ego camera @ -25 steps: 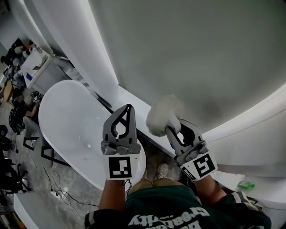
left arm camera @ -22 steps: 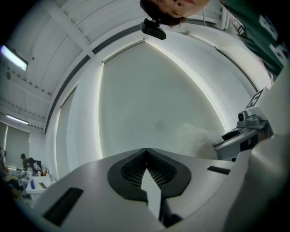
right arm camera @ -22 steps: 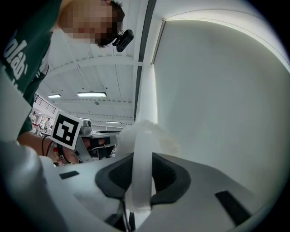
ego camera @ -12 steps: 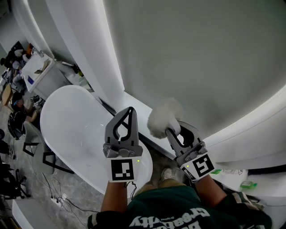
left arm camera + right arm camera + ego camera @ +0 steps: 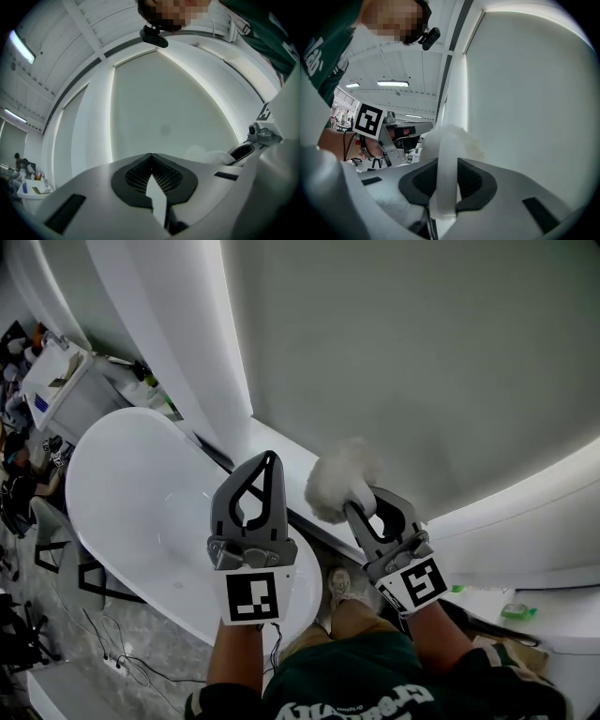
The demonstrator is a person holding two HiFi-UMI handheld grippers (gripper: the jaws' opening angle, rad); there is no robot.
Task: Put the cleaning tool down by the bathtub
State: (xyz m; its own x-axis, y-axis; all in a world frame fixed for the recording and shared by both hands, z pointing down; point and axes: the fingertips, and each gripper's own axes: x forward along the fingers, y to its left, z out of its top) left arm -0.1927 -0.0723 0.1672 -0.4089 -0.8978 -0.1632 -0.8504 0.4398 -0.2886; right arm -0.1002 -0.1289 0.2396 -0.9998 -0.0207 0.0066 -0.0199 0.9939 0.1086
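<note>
Grips the cleaning tool (image 5: 339,482) by its white handle in the right gripper (image 5: 364,502), clamped partway shut around it, with the fluffy white head sticking out past the tips. Carries nothing in the left gripper (image 5: 271,457), closed tip to tip just beside. Hovers both over the near end of the white bathtub (image 5: 122,484). Faces a white ledge (image 5: 281,448) and grey wall (image 5: 422,352) beyond.

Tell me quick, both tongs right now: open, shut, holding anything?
Left tongs: shut, tips together, nothing between them.
Right tongs: shut on the white handle of the fluffy cleaning tool.
</note>
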